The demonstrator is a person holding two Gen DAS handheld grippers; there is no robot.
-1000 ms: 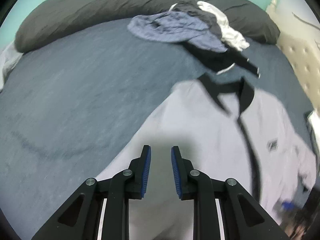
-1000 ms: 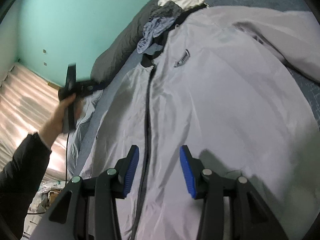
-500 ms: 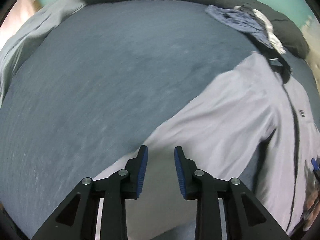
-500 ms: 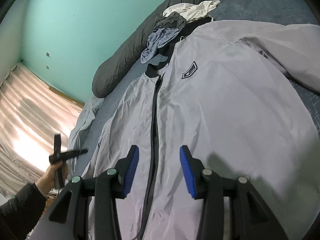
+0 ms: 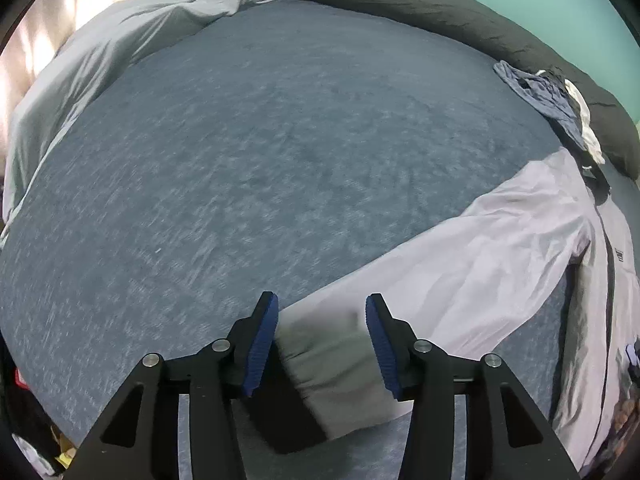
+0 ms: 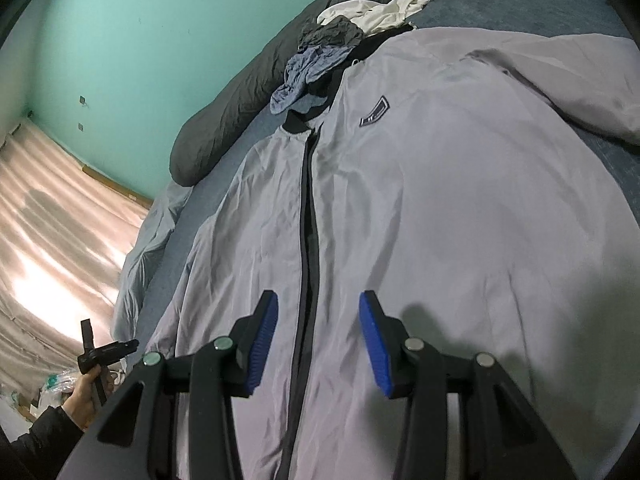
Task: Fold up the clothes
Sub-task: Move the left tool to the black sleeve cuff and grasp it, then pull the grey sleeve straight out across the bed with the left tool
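Across blue bed (image 5: 240, 168), grey jacket (image 6: 440, 208) spread flat, zip up, collar far. Left sleeve (image 5: 460, 256) stretched out leftward, cuff between opening left gripper (image 5: 320, 344), pads not pressing. Right gripper (image 6: 318, 344) half open, empty, over zip near hem. Clothes pile (image 6: 332, 52), dark bolster (image 5: 440, 8) far, clear of path.

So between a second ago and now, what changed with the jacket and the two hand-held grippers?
The left hand-held gripper drew the jacket's left sleeve out sideways across the bed. Its jaws are opening, with the grey cuff lying loose between them. The right hand-held gripper stayed half open over the jacket front, holding nothing; the clothes pile is unmoved.
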